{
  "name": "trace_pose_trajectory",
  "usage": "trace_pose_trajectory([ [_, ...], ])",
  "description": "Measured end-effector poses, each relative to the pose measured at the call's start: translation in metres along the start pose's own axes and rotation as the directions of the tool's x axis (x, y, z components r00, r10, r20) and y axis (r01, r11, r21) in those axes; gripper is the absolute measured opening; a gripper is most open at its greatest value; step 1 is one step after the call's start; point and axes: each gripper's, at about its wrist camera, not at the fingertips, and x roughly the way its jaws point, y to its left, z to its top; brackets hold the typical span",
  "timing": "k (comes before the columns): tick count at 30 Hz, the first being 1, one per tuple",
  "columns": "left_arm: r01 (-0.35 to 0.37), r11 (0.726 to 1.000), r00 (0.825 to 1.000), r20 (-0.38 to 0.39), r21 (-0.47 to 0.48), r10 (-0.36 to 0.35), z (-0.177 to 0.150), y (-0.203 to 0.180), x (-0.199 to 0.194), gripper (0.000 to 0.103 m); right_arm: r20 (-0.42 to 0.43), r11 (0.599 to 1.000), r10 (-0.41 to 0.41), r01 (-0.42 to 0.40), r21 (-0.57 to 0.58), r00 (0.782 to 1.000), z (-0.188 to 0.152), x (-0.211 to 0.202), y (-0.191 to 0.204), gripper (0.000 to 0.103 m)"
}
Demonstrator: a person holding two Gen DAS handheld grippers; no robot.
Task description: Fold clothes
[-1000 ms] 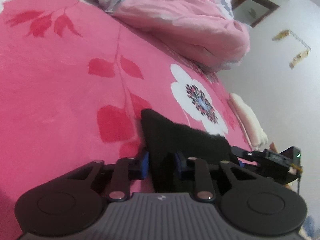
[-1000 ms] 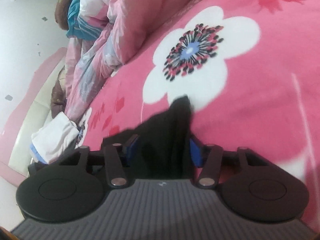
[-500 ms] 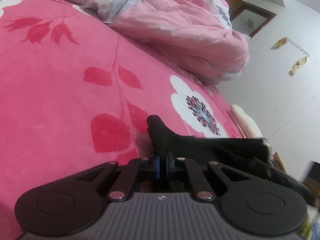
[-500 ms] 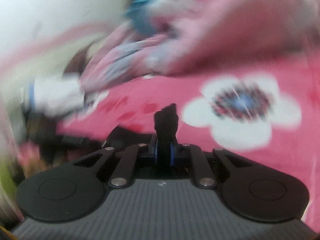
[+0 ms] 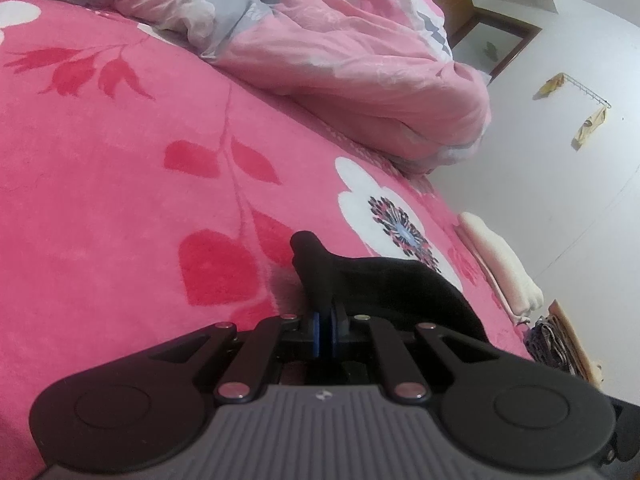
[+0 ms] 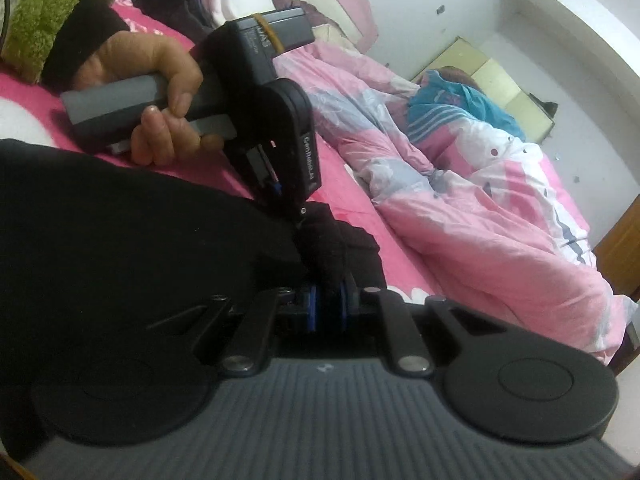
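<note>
You have a bright pink fleece blanket (image 5: 120, 184) with red leaves and white flowers spread under everything. A rumpled pale pink quilt (image 5: 360, 80) with grey and white patches lies heaped along its far side. A cream folded towel (image 5: 500, 264) sits at the blanket's edge, near the white wall (image 5: 560, 200). A teal striped cloth (image 6: 452, 108) rests on the quilt.

— Ahead of the left gripper (image 5: 325, 330): open pink bedspread (image 5: 120, 184) to the left and in front, bare of objects.
— Beyond that?
— Blocked by a heaped pink quilt (image 5: 360, 80) across the far side; folded cream cloth (image 5: 500, 264) along the right edge.
— By the right gripper (image 6: 328, 310)?
— Crowded: black garment (image 6: 120, 240) draped left, hand (image 6: 156, 92) close above, possibly touching the fabric.
</note>
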Motion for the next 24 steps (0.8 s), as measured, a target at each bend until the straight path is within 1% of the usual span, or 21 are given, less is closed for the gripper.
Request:
trace_pose_trajectory([
  [3,-0.002,1.0,1.0,0.0,0.002,0.002,0.0,0.0,0.0,0.006,-0.019,0.999,-0.034,0.034,0.026,0.999,-0.004,0.004,-0.011,0.009],
  [5,-0.005,1.0,1.0,0.001,0.006,0.005,0.0,-0.001,0.0,0.006,-0.063,0.989,-0.072,0.08,0.125,0.995,-0.012,0.01,-0.034,0.009],
  [6,-0.006,1.0,1.0,0.002,0.008,0.006,-0.001,-0.001,0.0,0.006,-0.087,0.979,-0.089,0.103,0.177,0.992,-0.018,0.014,-0.046,0.009],
  [7,-0.006,1.0,1.0,0.002,0.009,0.006,-0.001,-0.001,0.0,0.006,-0.123,0.959,-0.1,0.129,0.251,0.987,-0.028,0.02,-0.062,0.01],
  [9,-0.006,1.0,1.0,0.003,0.012,0.006,-0.001,-0.002,0.0,0.006,-0.197,0.902,-0.114,0.184,0.391,0.974,-0.048,0.033,-0.092,0.014],
  [10,-0.008,1.0,1.0,0.003,0.012,0.008,-0.001,-0.001,0.001,0.006,-0.237,0.864,-0.113,0.213,0.456,0.965,-0.059,0.04,-0.107,0.019],
  [12,-0.01,1.0,1.0,0.004,0.014,0.01,0.0,-0.001,0.001,0.006,-0.345,0.776,-0.052,0.256,0.577,0.937,-0.083,0.059,-0.124,0.022],
  [13,-0.01,1.0,1.0,0.005,0.014,0.01,0.0,-0.002,0.0,0.006,-0.383,0.73,-0.04,0.289,0.62,0.923,-0.092,0.064,-0.132,0.026],
  [14,-0.011,1.0,1.0,0.006,0.014,0.011,-0.001,-0.002,0.0,0.006,-0.409,0.668,-0.024,0.32,0.673,0.912,-0.102,0.064,-0.141,0.028],
  [15,-0.011,1.0,1.0,0.006,0.014,0.011,-0.001,-0.002,0.0,0.006,-0.404,0.598,-0.022,0.336,0.728,0.915,-0.112,0.059,-0.15,0.032],
  [17,-0.01,1.0,1.0,0.004,0.009,0.01,0.0,-0.001,0.0,0.007,-0.392,0.448,-0.02,0.358,0.819,0.92,-0.132,0.048,-0.168,0.033],
  [19,-0.009,1.0,1.0,-0.001,0.0,0.009,0.0,0.0,0.001,0.009,-0.359,0.323,-0.041,0.353,0.878,0.932,-0.145,0.03,-0.178,0.033],
  [21,-0.007,1.0,1.0,-0.009,-0.01,0.007,0.001,0.001,0.001,0.009,-0.271,0.282,-0.029,0.268,0.921,0.962,-0.141,0.015,-0.181,0.033],
  [22,-0.005,1.0,1.0,-0.014,-0.016,0.004,0.002,0.001,0.002,0.009,-0.204,0.294,-0.002,0.196,0.936,0.979,-0.133,0.01,-0.178,0.033],
  [23,-0.002,1.0,1.0,-0.019,-0.022,0.002,0.002,0.002,0.002,0.009,-0.142,0.327,0.051,0.118,0.938,0.989,-0.121,0.015,-0.174,0.033],
  [24,0.002,0.999,1.0,-0.025,-0.033,-0.003,0.003,0.003,0.002,0.009,-0.085,0.357,0.106,0.042,0.933,0.991,-0.108,0.02,-0.171,0.033],
])
